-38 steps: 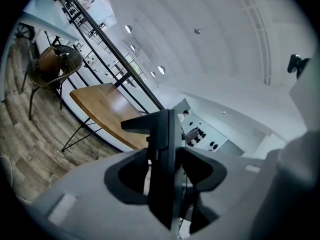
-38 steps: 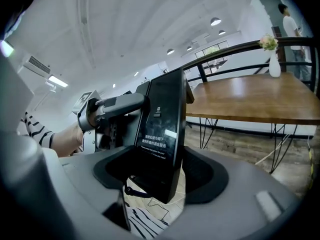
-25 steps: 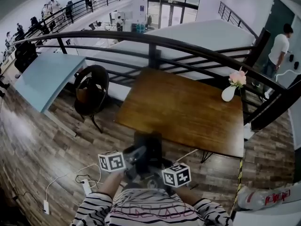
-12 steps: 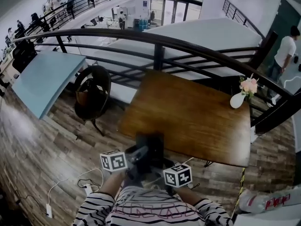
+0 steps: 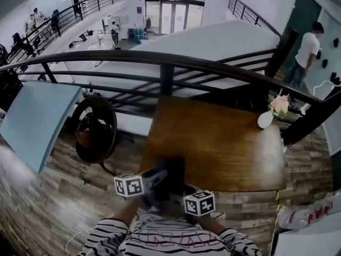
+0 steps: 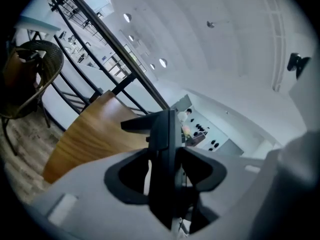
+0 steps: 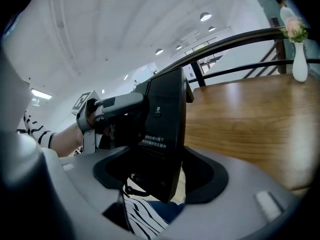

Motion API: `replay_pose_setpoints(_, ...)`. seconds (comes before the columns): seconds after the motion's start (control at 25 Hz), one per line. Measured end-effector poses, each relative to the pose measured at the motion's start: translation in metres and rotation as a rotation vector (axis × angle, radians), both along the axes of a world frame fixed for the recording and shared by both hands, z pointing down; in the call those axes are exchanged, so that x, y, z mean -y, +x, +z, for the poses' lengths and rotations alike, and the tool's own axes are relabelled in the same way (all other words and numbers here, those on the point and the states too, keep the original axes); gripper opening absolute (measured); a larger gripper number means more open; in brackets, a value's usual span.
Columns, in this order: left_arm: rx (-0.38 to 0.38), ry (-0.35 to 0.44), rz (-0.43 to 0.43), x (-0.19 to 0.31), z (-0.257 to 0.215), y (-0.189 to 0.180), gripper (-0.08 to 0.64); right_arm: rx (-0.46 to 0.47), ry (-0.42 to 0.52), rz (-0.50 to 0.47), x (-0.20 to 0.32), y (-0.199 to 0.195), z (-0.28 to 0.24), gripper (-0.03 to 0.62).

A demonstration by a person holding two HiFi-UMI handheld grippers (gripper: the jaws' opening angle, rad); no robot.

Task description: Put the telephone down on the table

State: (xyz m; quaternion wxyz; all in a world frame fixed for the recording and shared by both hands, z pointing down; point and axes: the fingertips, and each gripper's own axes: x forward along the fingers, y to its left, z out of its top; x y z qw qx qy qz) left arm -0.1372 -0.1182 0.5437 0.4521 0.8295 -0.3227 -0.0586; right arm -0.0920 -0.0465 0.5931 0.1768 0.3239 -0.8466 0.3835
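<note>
Left gripper [image 5: 153,181] and right gripper [image 5: 180,197] were both clamped on the phone [image 5: 169,170], holding it upright between them, right by the near edge of the table [image 5: 224,143], not set down.

Seen from above, the telephone [image 5: 169,169] covers the near edge of the tabletop [image 5: 224,143]. Its lower end is lost between the left hand-held gripper [image 5: 144,184] and the right hand-held gripper [image 5: 191,200]. White print [image 7: 152,141] on the telephone's underside is too small to read.
</note>
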Motion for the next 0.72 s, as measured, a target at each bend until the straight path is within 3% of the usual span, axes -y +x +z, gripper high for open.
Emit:
replay_pose_setpoints(0.4,-0.013,0.006,0.14,0.08,-0.001,-0.023,0.207,-0.001,0.008,0.141,0.075,-0.033,0.0,0.296)
replay_pose_setpoints(0.72,-0.018,0.01,0.168,0.146,0.01,-0.009,0.206,-0.008,-0.005,0.158,0.14,-0.022,0.012,0.295)
